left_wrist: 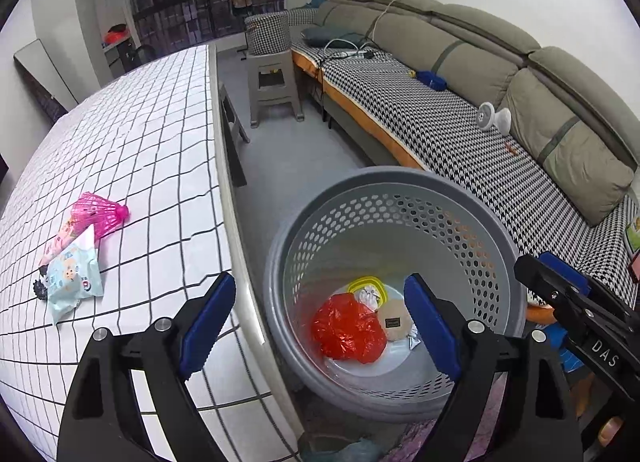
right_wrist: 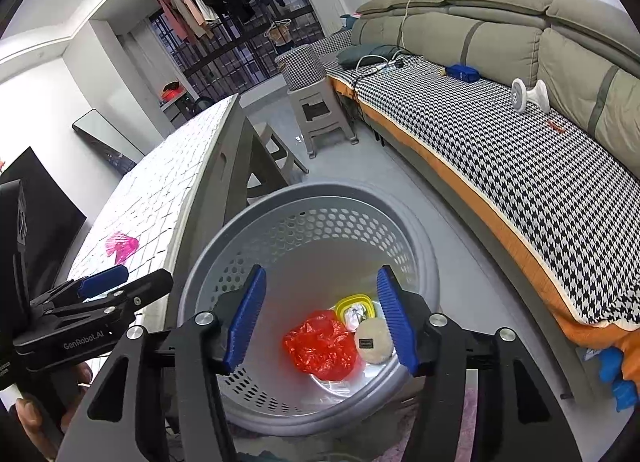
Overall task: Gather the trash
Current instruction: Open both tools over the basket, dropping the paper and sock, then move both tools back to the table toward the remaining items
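Living room with a grey sofa at 2 o'clock and a checked surface at 9 o'clock. Grey perforated basket on the floor, between surface and sofa. Inside, at the bottom: red plastic bag, yellow lid at its 1 o'clock, round beige pad at its 3 o'clock. On the surface: pink net, light blue packet at its 7 o'clock. Left hand-held gripper apart, empty, above the basket's near rim. Right hand-held gripper likewise apart, empty, over the basket.
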`<state>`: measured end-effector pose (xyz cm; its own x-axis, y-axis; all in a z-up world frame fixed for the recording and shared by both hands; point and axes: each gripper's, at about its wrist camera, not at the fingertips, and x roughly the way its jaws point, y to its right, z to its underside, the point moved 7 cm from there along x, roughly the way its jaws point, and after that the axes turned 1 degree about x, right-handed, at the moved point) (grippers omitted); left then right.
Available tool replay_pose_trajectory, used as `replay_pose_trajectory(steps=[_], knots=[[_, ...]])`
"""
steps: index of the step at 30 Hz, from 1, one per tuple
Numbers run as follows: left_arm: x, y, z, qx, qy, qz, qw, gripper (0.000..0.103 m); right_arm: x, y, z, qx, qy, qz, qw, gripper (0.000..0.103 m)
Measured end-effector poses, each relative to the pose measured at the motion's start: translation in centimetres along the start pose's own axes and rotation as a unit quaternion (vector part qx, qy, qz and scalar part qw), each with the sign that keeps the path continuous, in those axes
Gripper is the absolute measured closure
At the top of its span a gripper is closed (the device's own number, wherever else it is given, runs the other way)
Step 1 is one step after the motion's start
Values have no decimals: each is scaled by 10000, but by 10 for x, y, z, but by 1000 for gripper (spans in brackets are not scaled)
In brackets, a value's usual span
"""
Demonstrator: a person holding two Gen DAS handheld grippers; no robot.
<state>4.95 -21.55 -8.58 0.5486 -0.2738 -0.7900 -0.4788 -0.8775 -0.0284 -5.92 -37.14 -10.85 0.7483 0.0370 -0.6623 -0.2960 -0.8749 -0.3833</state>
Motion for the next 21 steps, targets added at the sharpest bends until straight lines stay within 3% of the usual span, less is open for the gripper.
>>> replay_pose_trajectory(steps=[5,21], knots=[[-17,-15,0,-141,194,-22,9997,18,-5,-17,-1,-133,79,-37,9999,40],[-63,-111,10,-927,647,-505,9923,13,8,-108,-1,-889,51,-324,9955,34]])
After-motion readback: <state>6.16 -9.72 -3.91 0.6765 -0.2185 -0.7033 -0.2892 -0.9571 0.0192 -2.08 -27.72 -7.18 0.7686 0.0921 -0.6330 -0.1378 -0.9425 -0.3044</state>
